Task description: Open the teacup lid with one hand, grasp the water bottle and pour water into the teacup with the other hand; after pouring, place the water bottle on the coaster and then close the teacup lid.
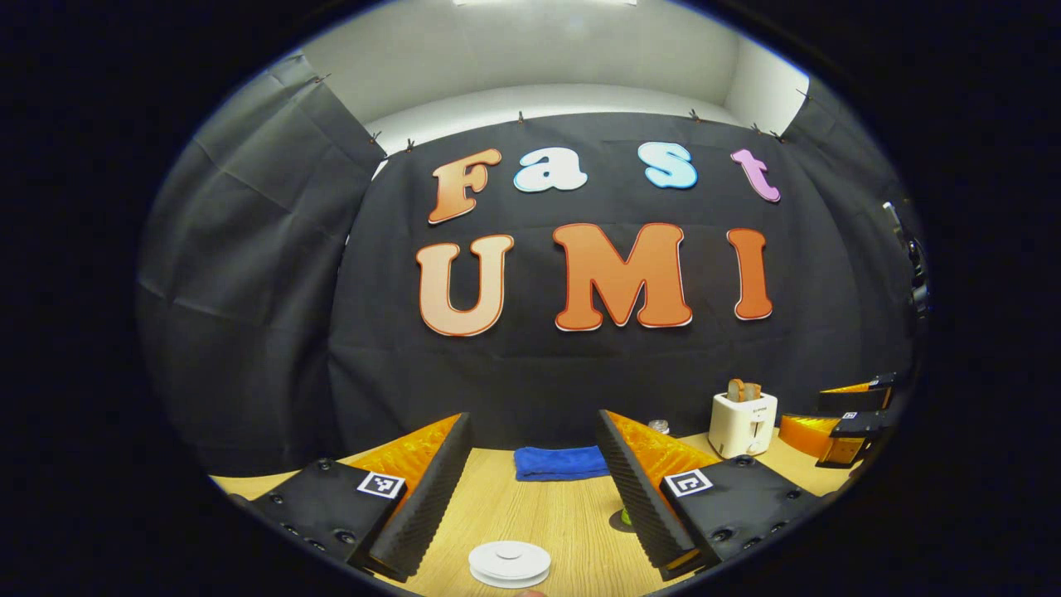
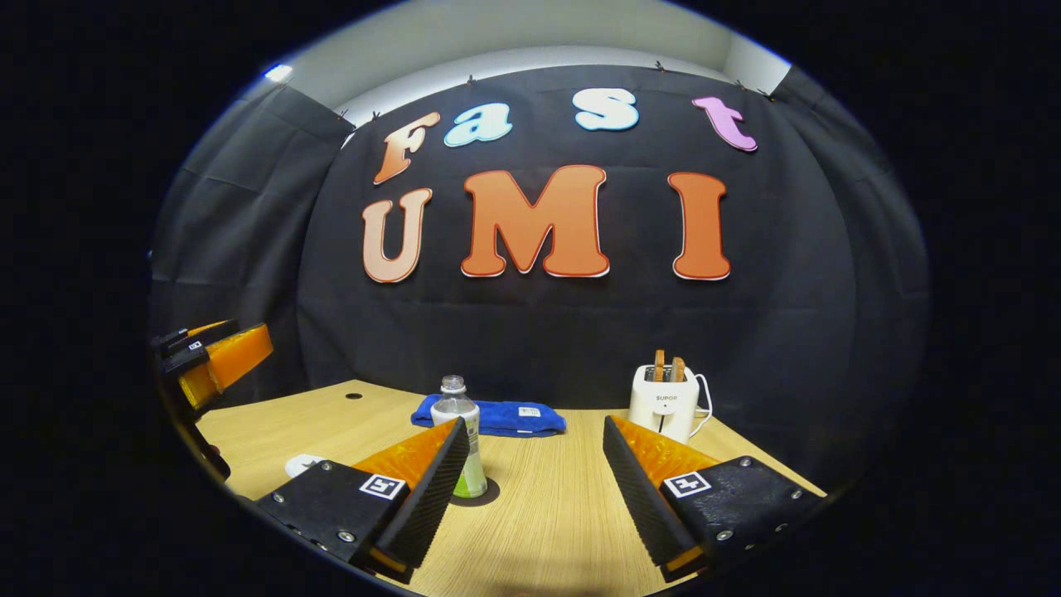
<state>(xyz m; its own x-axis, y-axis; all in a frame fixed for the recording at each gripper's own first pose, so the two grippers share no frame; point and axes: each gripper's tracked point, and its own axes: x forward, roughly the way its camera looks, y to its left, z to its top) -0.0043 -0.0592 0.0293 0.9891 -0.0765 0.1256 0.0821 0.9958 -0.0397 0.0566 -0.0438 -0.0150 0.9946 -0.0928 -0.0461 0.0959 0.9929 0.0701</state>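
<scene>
Left gripper view: the left gripper [image 1: 530,489] hangs over the wooden table [image 1: 564,514] with its jaws spread wide and nothing between them. The white teacup lid [image 1: 509,562] sits directly below and between the fingertips, apart from both pads; whether the lid rests on the cup cannot be told from this angle. Beyond the lid lies a blue cloth [image 1: 561,463] against the back wall. To the right of the lid, partly behind the right-hand finger, a dark coaster [image 1: 622,521] shows with something green on it. Further right of the lid stands a white toaster [image 1: 743,423], and past that the right gripper [image 1: 854,419].

Right gripper view: the right gripper [image 2: 530,489] is likewise released and empty. The water bottle [image 2: 461,444], uncapped and clear with a green label, stands upright on the coaster [image 2: 485,496], just beside the left-hand finger but untouched. The toaster [image 2: 667,402] stands well right of the bottle, the cloth [image 2: 497,417] behind it, and the left gripper [image 2: 217,361] well to its left. A small white object [image 2: 303,464], probably the lid, lies left of the bottle.

Judgement: the task appears near its end or not yet begun; these views cannot settle which.
</scene>
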